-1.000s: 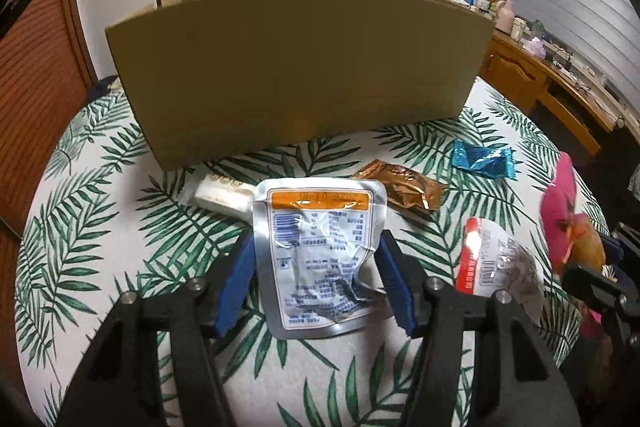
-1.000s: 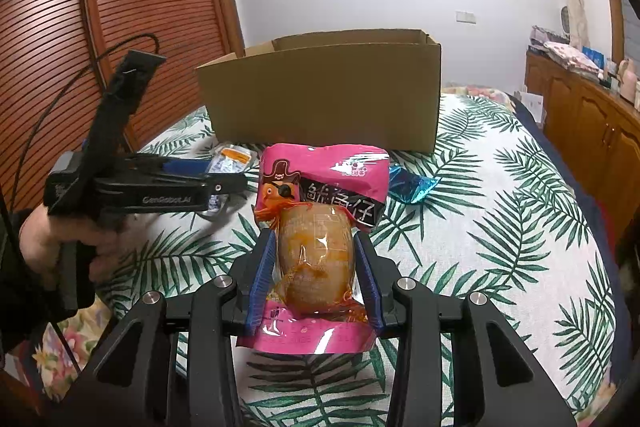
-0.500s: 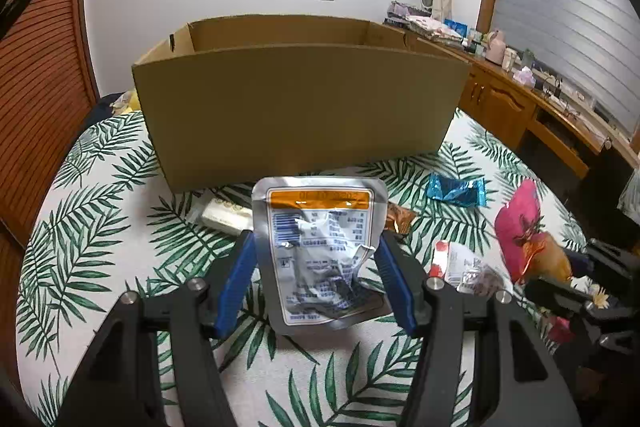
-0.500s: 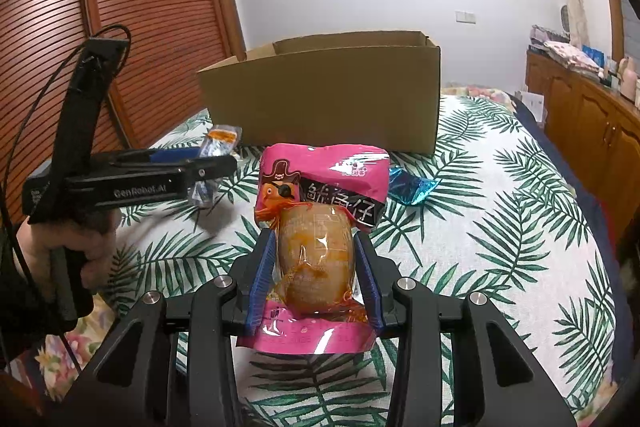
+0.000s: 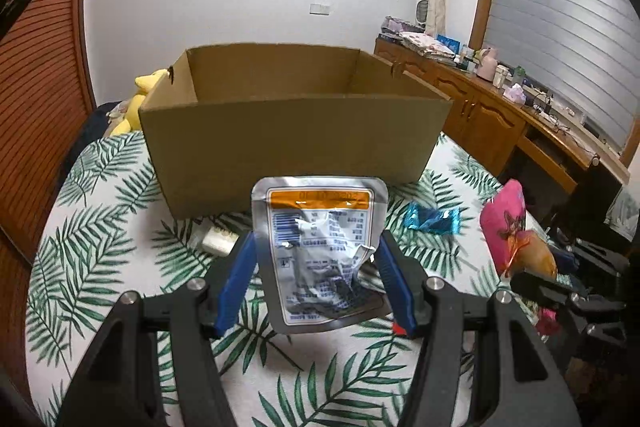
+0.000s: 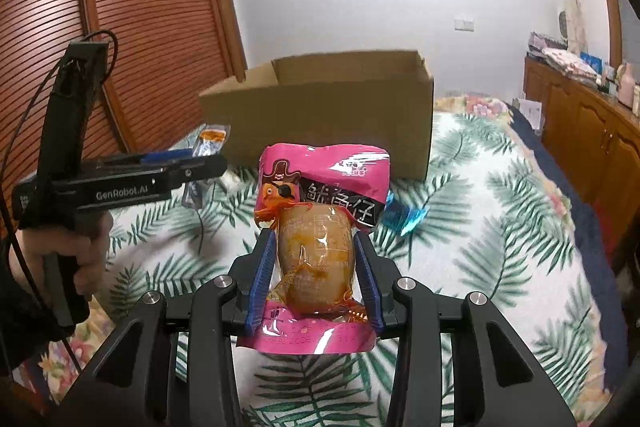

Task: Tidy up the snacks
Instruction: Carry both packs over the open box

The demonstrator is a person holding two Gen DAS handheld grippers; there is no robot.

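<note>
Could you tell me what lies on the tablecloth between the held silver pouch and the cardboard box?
In the left wrist view, a small pale wrapped snack lies left of the silver pouch, before the cardboard box; otherwise only leaf-print tablecloth shows there.

A palm-leaf print cloth [image 5: 100,211] fills the lower half of both frames. A yellow plush toy [image 5: 138,95] sits at middle left of the left-wrist frame. A ribbed reddish-brown wooden door [image 6: 152,7] covers the upper left of the right-wrist frame. Wooden cabinets [image 5: 492,119] with cluttered tops run along the right, beneath a grey slatted blind [image 5: 560,23] at upper right. A white wall switch plate [image 6: 464,23] sits on the far wall.
</note>
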